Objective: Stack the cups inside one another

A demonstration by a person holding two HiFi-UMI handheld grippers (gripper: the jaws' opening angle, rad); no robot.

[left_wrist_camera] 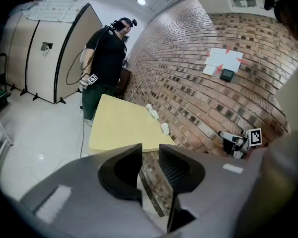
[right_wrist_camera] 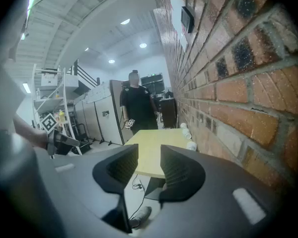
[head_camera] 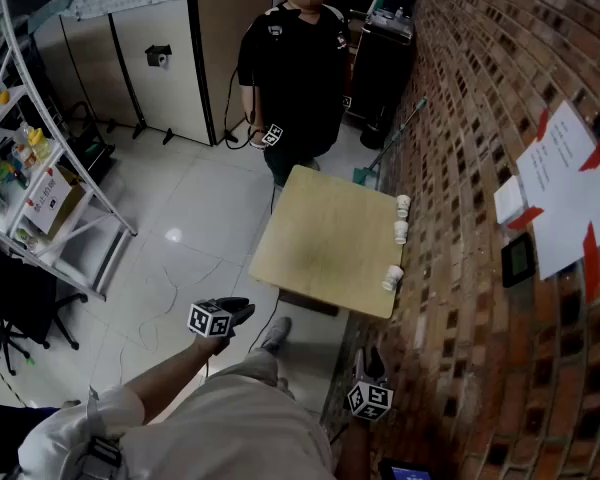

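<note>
Left gripper: the left black two-jaw gripper (left_wrist_camera: 150, 156) has its jaws standing apart with nothing between them. It is held low, short of the table's near edge.
Right gripper: the right black two-jaw gripper (right_wrist_camera: 149, 158) likewise has its jaws parted and holds nothing. It sits close beside the red brick wall (head_camera: 460, 118).
Gripper count: two, one in each of the person's hands, each carrying a cube with square markers.
Table: one square, pale yellow wooden table (head_camera: 310, 243), set with its right side against the brick wall.
Cups: three small white cups, in a row along the table edge nearest the wall.
Far cup: far white cup (head_camera: 403, 205), near the table's far corner.
Middle cup: middle white cup (head_camera: 401, 232), just beside the far one.
Near cup: near white cup (head_camera: 393, 278), set apart from the other two, towards the near corner.
Stacking: none of the three sits inside another.
Bystander: one person in black clothes (head_camera: 295, 68) stands beyond the table's far side.
Wall: white paper sheets with red tape strips (head_camera: 570, 188); how many sheets I cannot tell.
Left of room: one white metal shelf rack (head_camera: 40, 188) holding assorted items.
</note>
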